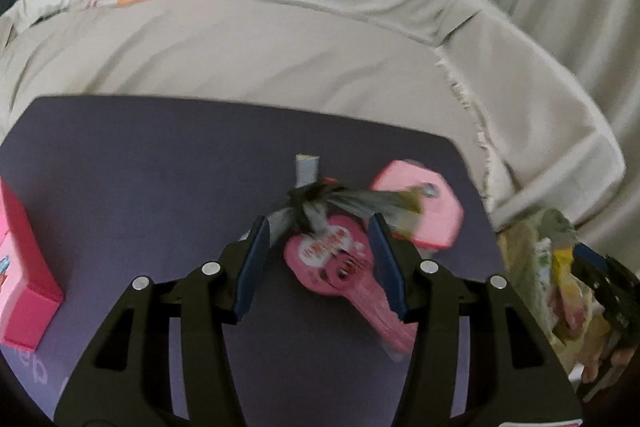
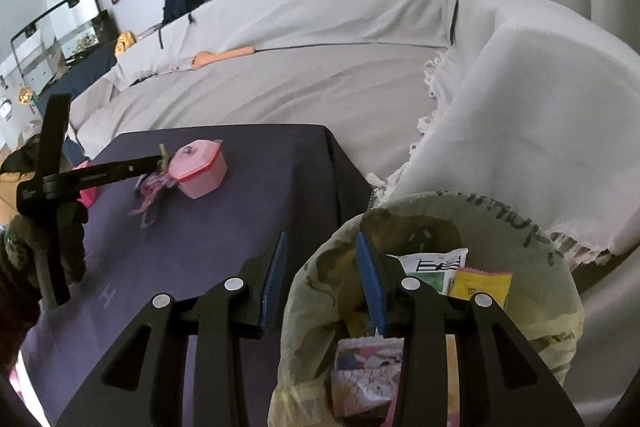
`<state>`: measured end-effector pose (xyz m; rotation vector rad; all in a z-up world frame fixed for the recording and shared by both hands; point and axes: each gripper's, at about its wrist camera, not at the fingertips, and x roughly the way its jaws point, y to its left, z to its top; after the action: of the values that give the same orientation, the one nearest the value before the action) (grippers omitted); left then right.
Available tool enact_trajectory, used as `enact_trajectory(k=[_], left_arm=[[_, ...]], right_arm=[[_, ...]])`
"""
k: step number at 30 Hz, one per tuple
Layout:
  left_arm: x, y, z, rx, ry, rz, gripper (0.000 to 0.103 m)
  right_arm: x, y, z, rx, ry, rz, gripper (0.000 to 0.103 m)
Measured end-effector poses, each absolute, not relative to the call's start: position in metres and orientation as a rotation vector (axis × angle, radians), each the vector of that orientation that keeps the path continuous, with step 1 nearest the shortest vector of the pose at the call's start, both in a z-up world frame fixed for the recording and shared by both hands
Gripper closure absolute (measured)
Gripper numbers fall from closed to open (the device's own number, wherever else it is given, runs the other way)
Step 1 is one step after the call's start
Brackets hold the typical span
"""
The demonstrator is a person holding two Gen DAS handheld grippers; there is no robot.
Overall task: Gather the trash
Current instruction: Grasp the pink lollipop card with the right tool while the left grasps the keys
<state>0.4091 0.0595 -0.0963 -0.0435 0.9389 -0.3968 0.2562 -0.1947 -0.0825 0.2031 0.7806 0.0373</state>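
1. Purple cloth-covered table (image 1: 132, 163) fills my left view; left gripper (image 1: 320, 239) hangs over it with jaws wide, nothing clamped.
2. Between the left jaws I see a pink wrapper (image 1: 340, 267) lying on the cloth. It has white print but it's too blurred to read.
3. Just past the fingertips: a crumpled dark and silver wrapper (image 1: 320, 205), touching the pink one. Beyond the right jaw sits a pink lidded container (image 1: 432, 207).
4. Far left of the left jaws: a pink box (image 1: 20, 275) at the table edge.
5. Right gripper (image 2: 322, 259) has jaws part open, straddling the rim of a pale translucent trash bag (image 2: 532, 291); whether the rim is pinched, I can't tell.
6. Bag holds a yellow packet (image 2: 484, 287), a white and green packet (image 2: 432, 263) and a pink patterned wrapper (image 2: 364, 375). Dark lettering on the bag wall, unreadable.
7. Beige covered sofa (image 2: 320, 87) lies beyond both grippers.
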Motion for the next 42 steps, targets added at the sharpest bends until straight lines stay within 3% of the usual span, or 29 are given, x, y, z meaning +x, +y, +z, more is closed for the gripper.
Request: enact_trajectory(k=[3,5,6,9,27,42], left_arm=[[0.412,0.06,-0.1,-0.059,0.941,-0.401,0.055],[0.409,0.059,-0.1,-0.053,0.934,-0.405,0.072],[0.406,0.061,-0.101,-0.054,0.934,-0.408,0.085],[0.392,0.074,-0.099,-0.058,0.913,-0.386,0.097],[0.292,0.179,-0.078,-0.09,0.877,-0.314,0.099],[0.276,0.233,-0.093,-0.226,0.896,-0.314,0.099]], right_arm=[[0.262,-0.194,-0.083,0.23,0.803,0.034,0.068],[0.265,-0.187,-0.08,0.211,0.808,0.04,0.068],[0.264,-0.182,-0.078,0.196,0.807,0.04,0.068],[0.264,-0.168,-0.074,0.159,0.806,0.061,0.068],[0.289,-0.078,-0.076,0.095,0.865,0.235,0.068],[0.333,0.001,-0.086,0.001,0.885,0.36,0.068]])
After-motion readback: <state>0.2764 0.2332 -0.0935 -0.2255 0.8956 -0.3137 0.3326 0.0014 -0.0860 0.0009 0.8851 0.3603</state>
